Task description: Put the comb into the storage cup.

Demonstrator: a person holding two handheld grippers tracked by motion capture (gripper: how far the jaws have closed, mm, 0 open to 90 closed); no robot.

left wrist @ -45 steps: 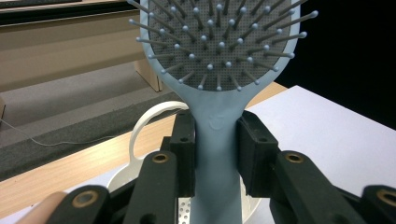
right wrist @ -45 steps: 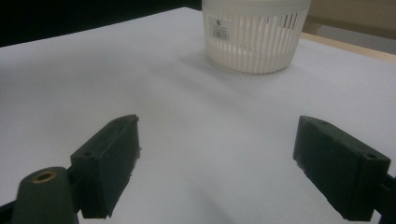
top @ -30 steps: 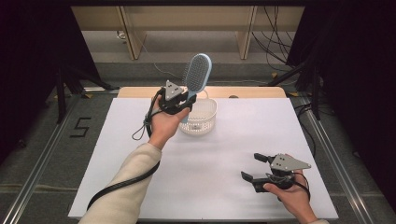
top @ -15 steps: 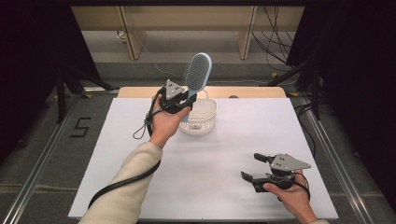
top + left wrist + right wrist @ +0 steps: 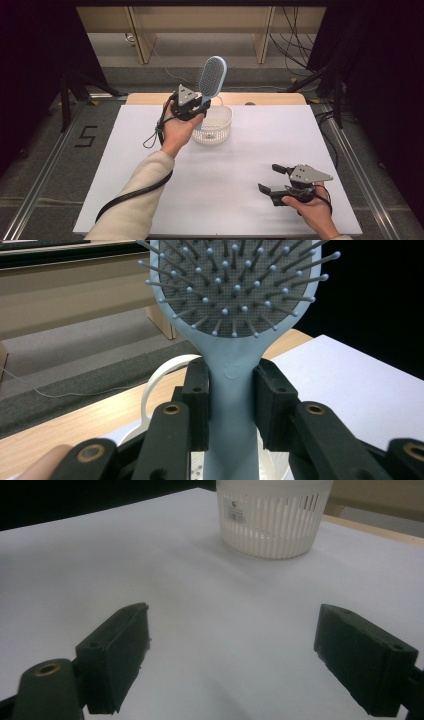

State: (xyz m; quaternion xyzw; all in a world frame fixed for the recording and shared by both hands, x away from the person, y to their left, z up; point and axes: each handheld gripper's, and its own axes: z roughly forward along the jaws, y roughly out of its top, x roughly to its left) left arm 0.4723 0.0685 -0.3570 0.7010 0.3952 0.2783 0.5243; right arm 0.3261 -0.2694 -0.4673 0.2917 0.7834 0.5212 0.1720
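Clamping the light-blue hairbrush [image 5: 234, 390] by its handle, the left claw [image 5: 231, 405] has one black pad pressed against each side of the handle, just below the brush head. In the left claw view the bristle face is turned toward the camera, with the grey cushion and ball-tipped pins fully exposed. In the high view the left claw [image 5: 197, 107] is raised above the surface [image 5: 240, 170], near the middle of its far edge, and the hairbrush [image 5: 212, 77] stands nearly upright with its head uppermost, tilted slightly toward the right. The lower end of the handle hangs at the near-left rim of the white slotted basket [image 5: 216, 127]; whether it touches the rim cannot be determined. The basket rests upright on the surface close to the middle of the far edge. A black cable trails from the left claw down along the cream sleeve [image 5: 137, 200].

The right claw [image 5: 272, 179] is held low near the near-right corner of the surface, its jaws apart with nothing between them. In the right claw view the two black pads [image 5: 120, 650] stand wide over bare white surface, and the white basket [image 5: 272, 517] appears well ahead of them, with a small label on its wall. A grey three-cornered plate [image 5: 307, 174] sits on top of the right claw.
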